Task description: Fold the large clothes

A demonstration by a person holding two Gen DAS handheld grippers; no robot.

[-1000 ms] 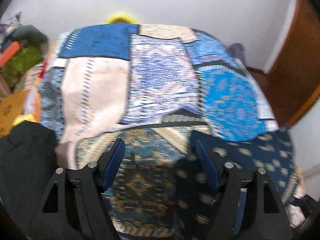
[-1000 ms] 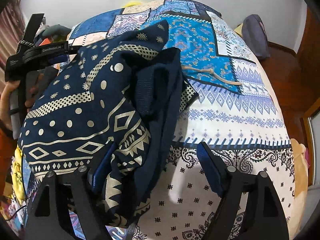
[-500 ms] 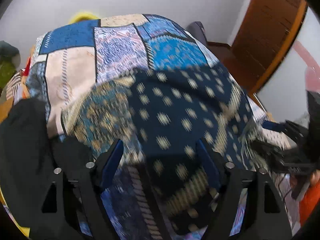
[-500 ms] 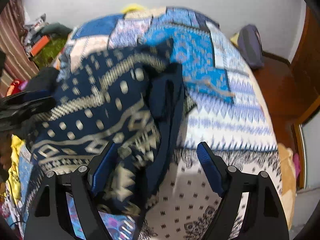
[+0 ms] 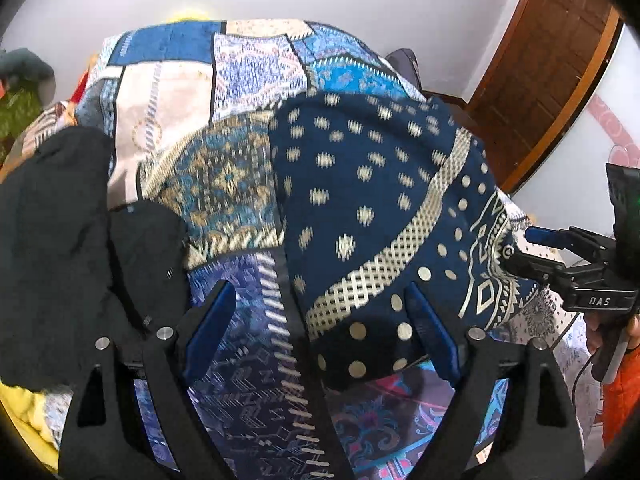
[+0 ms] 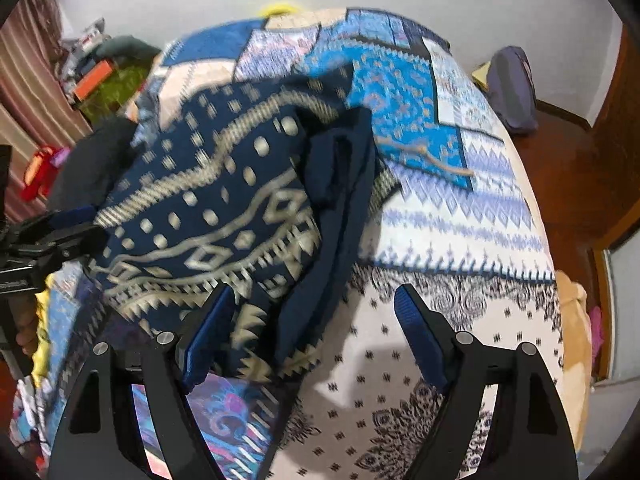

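On the bed (image 6: 460,240), toward its near edge, the navy patterned garment (image 5: 380,200) lay bunched atop the patchwork bedspread (image 5: 256,76). Left hand-held gripper (image 5: 320,332) hovered released over its near hem. Right hand-held gripper (image 6: 312,332) also released, jaws apart beside the garment's folded edge. Black clothing (image 5: 52,240) lay at the bed's left edge.

Left gripper (image 5: 320,328) and right gripper (image 6: 314,328) — both spread wide, empty.
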